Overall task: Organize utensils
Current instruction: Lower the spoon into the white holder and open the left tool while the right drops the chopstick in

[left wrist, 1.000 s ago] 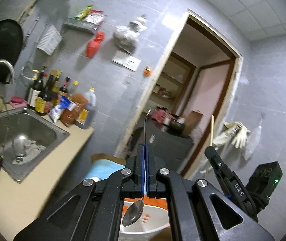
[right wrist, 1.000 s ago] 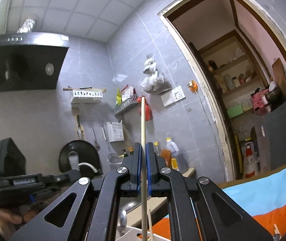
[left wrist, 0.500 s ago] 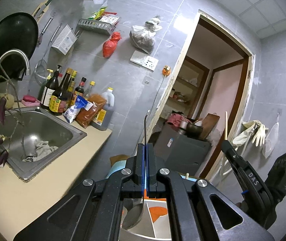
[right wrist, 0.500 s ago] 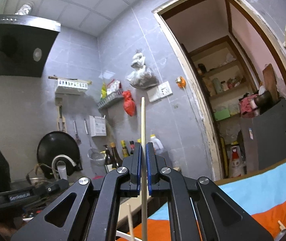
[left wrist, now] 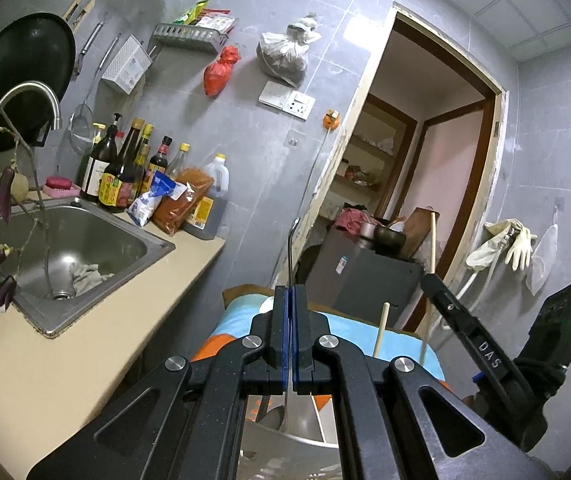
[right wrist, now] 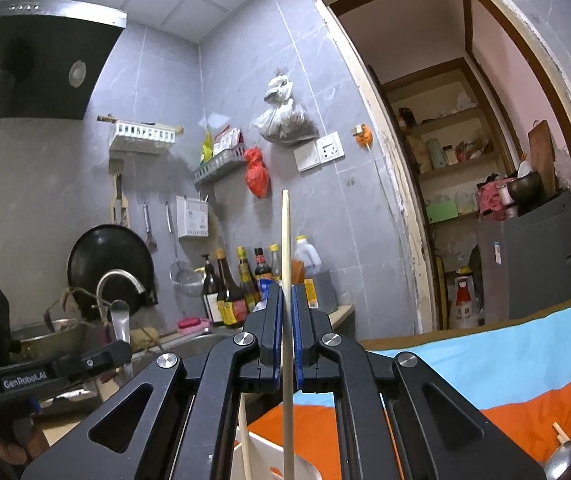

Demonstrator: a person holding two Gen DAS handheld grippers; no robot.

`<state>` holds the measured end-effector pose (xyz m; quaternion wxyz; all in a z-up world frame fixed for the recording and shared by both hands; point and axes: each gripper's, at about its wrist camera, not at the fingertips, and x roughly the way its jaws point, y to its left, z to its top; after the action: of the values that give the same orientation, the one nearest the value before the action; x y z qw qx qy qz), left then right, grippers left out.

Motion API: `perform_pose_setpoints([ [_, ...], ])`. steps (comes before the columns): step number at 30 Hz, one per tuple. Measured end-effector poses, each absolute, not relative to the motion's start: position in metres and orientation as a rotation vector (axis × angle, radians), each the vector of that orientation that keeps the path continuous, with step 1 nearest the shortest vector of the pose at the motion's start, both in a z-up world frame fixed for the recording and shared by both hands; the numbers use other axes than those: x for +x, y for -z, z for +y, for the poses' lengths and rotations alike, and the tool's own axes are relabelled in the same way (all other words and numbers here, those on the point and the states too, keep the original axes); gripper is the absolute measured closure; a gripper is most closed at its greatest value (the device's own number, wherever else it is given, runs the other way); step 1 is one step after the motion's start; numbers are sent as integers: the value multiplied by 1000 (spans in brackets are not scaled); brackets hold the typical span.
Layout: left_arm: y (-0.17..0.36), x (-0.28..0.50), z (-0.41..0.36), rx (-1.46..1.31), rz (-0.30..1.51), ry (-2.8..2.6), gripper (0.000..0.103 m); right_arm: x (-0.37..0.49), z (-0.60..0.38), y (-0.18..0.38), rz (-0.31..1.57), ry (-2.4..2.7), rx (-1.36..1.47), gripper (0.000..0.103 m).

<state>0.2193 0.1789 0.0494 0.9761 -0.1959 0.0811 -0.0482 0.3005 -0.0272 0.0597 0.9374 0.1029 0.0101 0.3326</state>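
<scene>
Holding upright: left gripper point(left wrist: 289, 300) clamped on a spoon point(left wrist: 290, 256), right gripper point(right wrist: 287, 300) clamped on a chopstick point(right wrist: 285, 240), both over a white holder point(right wrist: 263, 454) on the striped cloth point(right wrist: 505, 376). Alongside: sink point(left wrist: 65, 248), faucet point(left wrist: 25, 96), bottles point(left wrist: 125, 168), grey cabinet point(left wrist: 365, 276).

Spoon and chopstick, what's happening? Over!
Left gripper shut on spoon. Right gripper shut on chopstick. Both upright over white holder. Nothing blocking.
</scene>
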Motion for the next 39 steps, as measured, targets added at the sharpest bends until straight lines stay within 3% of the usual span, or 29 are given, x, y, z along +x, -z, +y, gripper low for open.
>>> perform_pose_setpoints([
  [12,-46,217,179,-413,244,136,103,295,-40,-50,115,-715,180,98],
  [22,-47,208,171,-421,260,160,101,282,-59,-58,135,-726,181,81],
  [24,-50,205,167,-408,252,158,97,278,-66,-63,133,-721,182,78],
  [29,-57,195,155,-381,222,160,69,264,-90,-74,120,-708,193,55],
  [33,-66,189,138,-339,199,163,62,251,-112,-84,97,-691,184,43],
  [39,-79,177,106,-269,146,159,29,231,-145,-95,61,-664,170,22],
])
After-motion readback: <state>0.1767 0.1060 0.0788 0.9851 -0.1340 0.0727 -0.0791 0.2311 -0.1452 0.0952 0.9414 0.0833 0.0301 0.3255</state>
